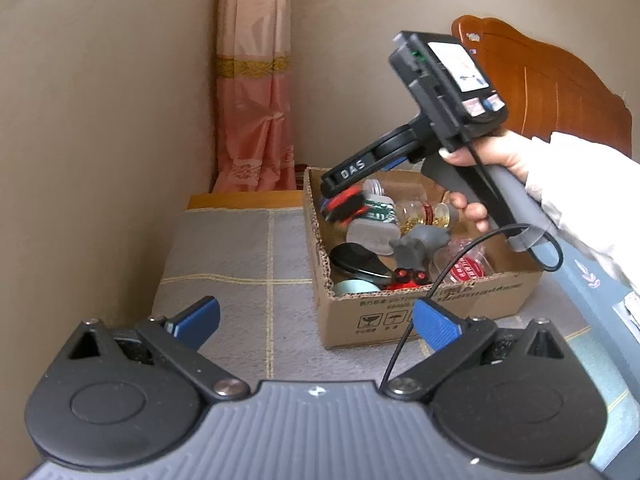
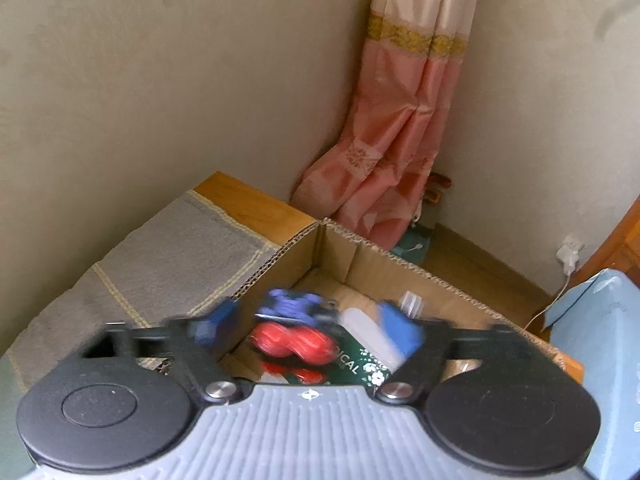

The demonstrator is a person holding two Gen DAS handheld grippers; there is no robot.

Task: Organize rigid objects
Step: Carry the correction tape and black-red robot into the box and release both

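Right gripper (image 2: pixel 308 328) over the cardboard box (image 1: pixel 424 312), jaws spread wide, nothing pinched; a red-and-blue toy (image 2: pixel 292 340) sits in the box under them, motion blur so probably loose. Left gripper (image 1: pixel 316 320) also wide open and empty, hanging above the grey checked cloth (image 1: pixel 224 256) just beside the box. Box holds bottles, jar, other clutter.

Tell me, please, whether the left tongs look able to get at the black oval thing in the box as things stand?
Probably yes: the left tongs stand open before the cardboard box, and the black oval thing lies uncovered near its front wall.
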